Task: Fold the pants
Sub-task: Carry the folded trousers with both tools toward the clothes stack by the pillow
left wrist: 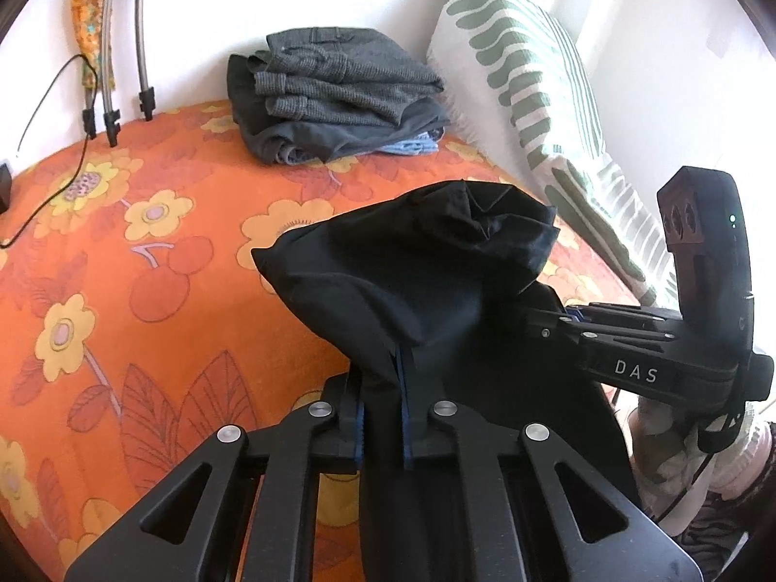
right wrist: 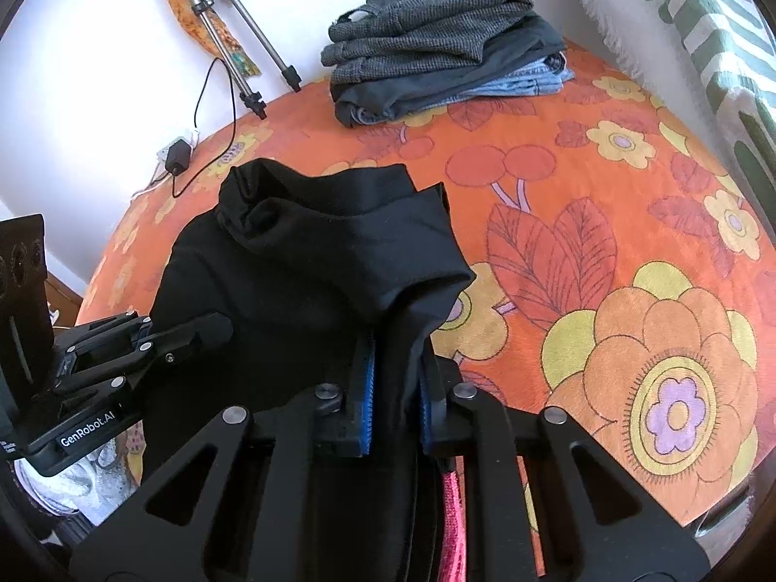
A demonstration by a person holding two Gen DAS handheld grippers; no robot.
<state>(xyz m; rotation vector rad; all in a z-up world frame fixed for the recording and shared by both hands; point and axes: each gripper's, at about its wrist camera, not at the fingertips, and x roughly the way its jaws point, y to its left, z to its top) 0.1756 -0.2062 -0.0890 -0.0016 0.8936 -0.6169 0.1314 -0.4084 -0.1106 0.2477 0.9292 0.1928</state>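
Note:
The black pants (left wrist: 412, 262) hang bunched above the orange flowered bedspread (left wrist: 145, 252), held up between both tools. My left gripper (left wrist: 383, 388) is shut on a fold of the black cloth, which runs down between its blue pads. In the left wrist view the right gripper (left wrist: 548, 325) comes in from the right and bites the same garment. In the right wrist view the pants (right wrist: 315, 252) drape forward over my right gripper (right wrist: 395, 388), whose pads press on a thick fold. The left gripper (right wrist: 213, 330) clamps the cloth at the left.
A stack of folded clothes (left wrist: 334, 92) lies at the far side of the bed by the wall. A green-and-white pillow (left wrist: 524, 72) leans at the right. Tripod legs (left wrist: 111, 72) and a black cable with a charger (right wrist: 177, 162) sit at the far left.

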